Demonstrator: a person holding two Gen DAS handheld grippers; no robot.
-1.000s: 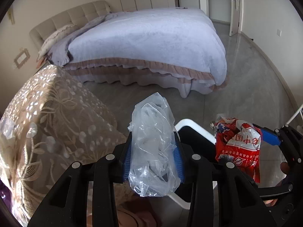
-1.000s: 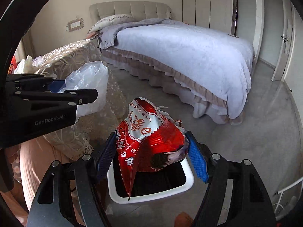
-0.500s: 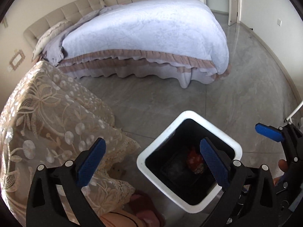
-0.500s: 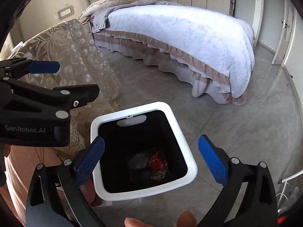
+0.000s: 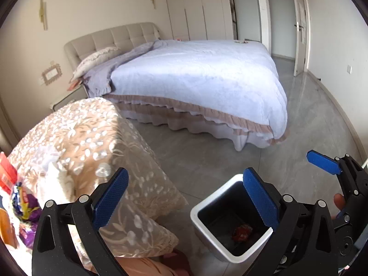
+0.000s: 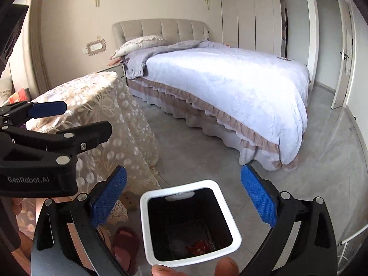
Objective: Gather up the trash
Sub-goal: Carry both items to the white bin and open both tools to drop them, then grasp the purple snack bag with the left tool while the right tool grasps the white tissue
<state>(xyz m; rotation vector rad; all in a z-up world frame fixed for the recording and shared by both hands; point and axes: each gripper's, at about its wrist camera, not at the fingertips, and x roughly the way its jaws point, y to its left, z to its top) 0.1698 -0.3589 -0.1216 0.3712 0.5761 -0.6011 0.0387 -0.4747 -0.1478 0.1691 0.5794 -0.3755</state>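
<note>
Red and crumpled, the snack wrapper [image 5: 242, 232] lies at the bottom of the trash bin [image 5: 208, 203], a small bright patch against the dark inner walls. Beside it in the right wrist view sits a pale, filmy shape that looks like the clear plastic bag [image 6: 176, 243] (too dim down there to be sure of its outline). The bin itself has a white rounded rim and a black inside, and stands on the grey floor [image 5: 207, 156] just beside the draped corner of the lace tablecloth [image 5: 92, 138].

Both grippers are released. The left gripper [image 5: 184, 203] has its blue pads spread wide with nothing between them; its jaws have just been opening. The right gripper [image 6: 182, 201] stands equally wide over the bin's mouth, also bare of any load, and its jaws too have just been opening. Each gripper shows at the edge of the other's camera.

On the table at the far left of the left wrist view more wrappers [image 5: 21, 207] lie in a blurred heap of red, purple and yellow. Behind everything stands a bed [image 5: 207, 76] with a pale lilac cover.
</note>
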